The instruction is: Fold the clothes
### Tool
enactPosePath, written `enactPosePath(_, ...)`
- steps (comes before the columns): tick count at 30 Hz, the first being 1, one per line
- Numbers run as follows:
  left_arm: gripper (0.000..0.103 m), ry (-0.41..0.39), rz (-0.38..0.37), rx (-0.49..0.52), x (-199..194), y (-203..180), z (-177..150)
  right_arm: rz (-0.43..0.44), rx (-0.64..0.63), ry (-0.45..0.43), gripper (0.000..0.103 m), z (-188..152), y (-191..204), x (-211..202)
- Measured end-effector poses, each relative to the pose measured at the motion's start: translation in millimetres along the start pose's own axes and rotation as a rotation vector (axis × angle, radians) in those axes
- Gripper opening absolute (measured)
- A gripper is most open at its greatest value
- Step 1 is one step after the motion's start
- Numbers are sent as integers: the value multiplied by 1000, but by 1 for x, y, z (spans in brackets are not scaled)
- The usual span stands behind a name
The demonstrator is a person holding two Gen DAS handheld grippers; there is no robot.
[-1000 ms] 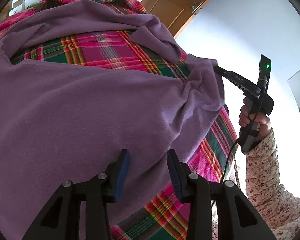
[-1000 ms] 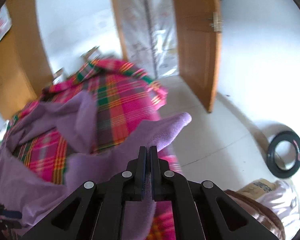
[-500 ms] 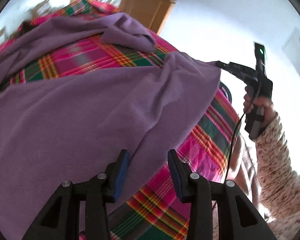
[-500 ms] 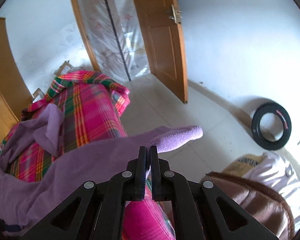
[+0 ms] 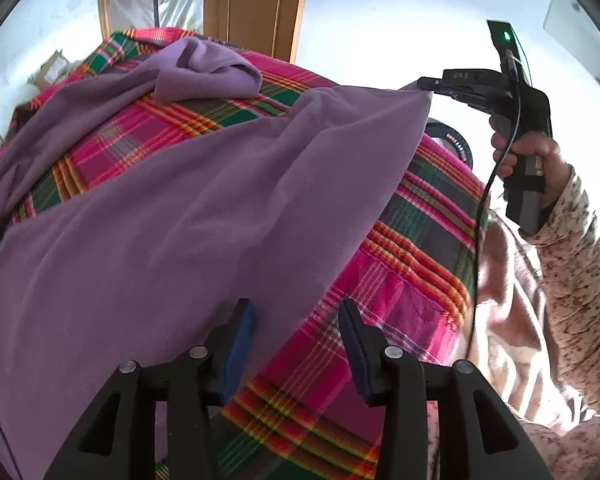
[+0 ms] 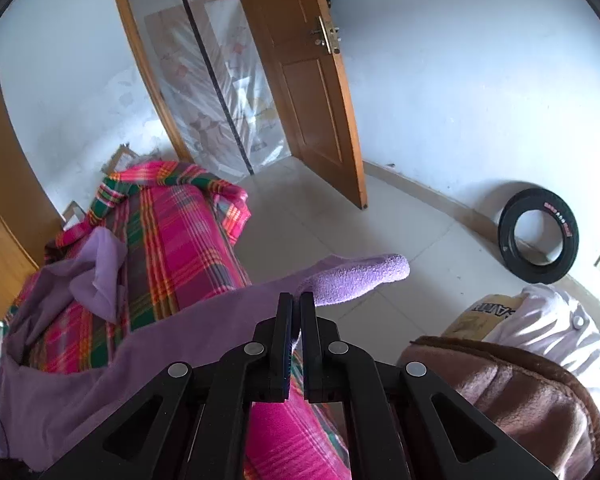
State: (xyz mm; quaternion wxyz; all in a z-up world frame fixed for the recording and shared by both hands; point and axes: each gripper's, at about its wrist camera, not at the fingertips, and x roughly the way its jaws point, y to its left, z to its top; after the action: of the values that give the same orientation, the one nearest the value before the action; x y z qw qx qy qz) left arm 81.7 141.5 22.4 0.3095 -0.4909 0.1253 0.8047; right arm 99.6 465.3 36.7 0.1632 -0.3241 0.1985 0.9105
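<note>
A purple garment (image 5: 172,216) lies spread over a bed with a pink, green and yellow plaid cover (image 5: 416,256). My left gripper (image 5: 296,316) is open just above the garment's near edge, nothing between its fingers. In the left wrist view my right gripper (image 5: 422,82) is held by a hand at the upper right, pinching the garment's corner and lifting it off the bed. In the right wrist view my right gripper (image 6: 296,300) is shut on that purple garment (image 6: 352,276), whose corner sticks out past the fingertips. A sleeve (image 5: 208,68) lies bunched at the far end.
A wooden door (image 6: 308,92) stands open beyond the bed (image 6: 180,224), next to a plastic-covered doorway. A black tyre (image 6: 538,236) leans against the wall on the tiled floor. A brown blanket (image 6: 512,392) and white cloth (image 6: 552,324) lie at lower right. A patterned sleeve (image 5: 572,280) is at the right.
My right gripper has risen and pulled the garment's corner up and outward, drawing the fabric taut. My left gripper stays open at the near edge; the view has swung right.
</note>
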Motion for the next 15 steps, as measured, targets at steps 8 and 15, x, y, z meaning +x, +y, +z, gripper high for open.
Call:
enactPosePath(8,31,-2,85,33,7,-8,2,21,51,10,4,-4,-8,-3)
enactPosePath(15,3,-19,25,1,-2,1,-1,29,44,-15,4,-1,-9,-13)
